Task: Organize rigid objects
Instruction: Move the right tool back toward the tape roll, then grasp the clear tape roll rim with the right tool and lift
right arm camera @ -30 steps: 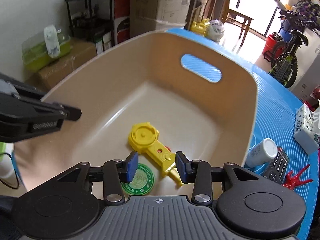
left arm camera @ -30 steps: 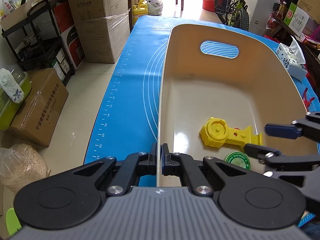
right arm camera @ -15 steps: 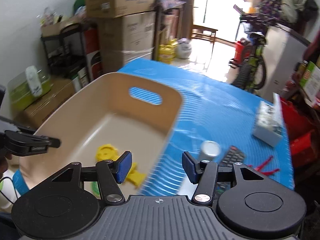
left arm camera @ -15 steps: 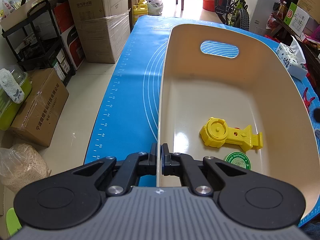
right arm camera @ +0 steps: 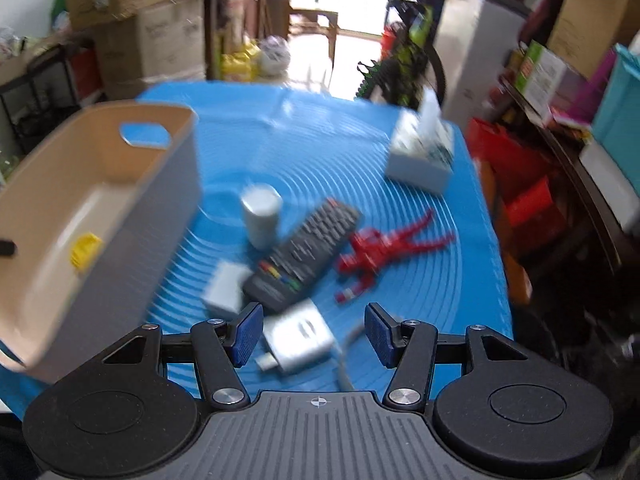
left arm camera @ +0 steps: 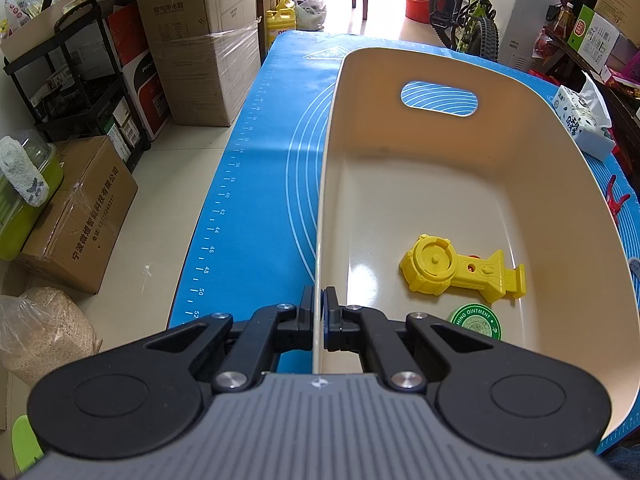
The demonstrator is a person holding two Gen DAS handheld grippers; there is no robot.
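Observation:
My left gripper [left arm camera: 319,312] is shut on the left rim of a beige bin [left arm camera: 440,184], which holds a yellow plastic toy [left arm camera: 460,272] and a green ointment tin [left arm camera: 474,320]. In the right wrist view the bin [right arm camera: 92,208] is at the left. My right gripper [right arm camera: 312,334] is open and empty above a white charger block [right arm camera: 298,338]. Beyond it on the blue mat lie a black remote [right arm camera: 304,256], a white bottle [right arm camera: 261,214], a small white box [right arm camera: 226,288] and a red figure [right arm camera: 380,248].
A tissue pack [right arm camera: 424,152] stands at the far right of the blue mat [right arm camera: 312,152]; it also shows in the left wrist view [left arm camera: 580,120]. Cardboard boxes [left arm camera: 200,40], a black rack [left arm camera: 72,92] and a bicycle [left arm camera: 468,12] surround the table.
My right gripper has left the bin, swung right over the loose objects on the mat and opened wider. The left gripper has kept its hold on the bin rim.

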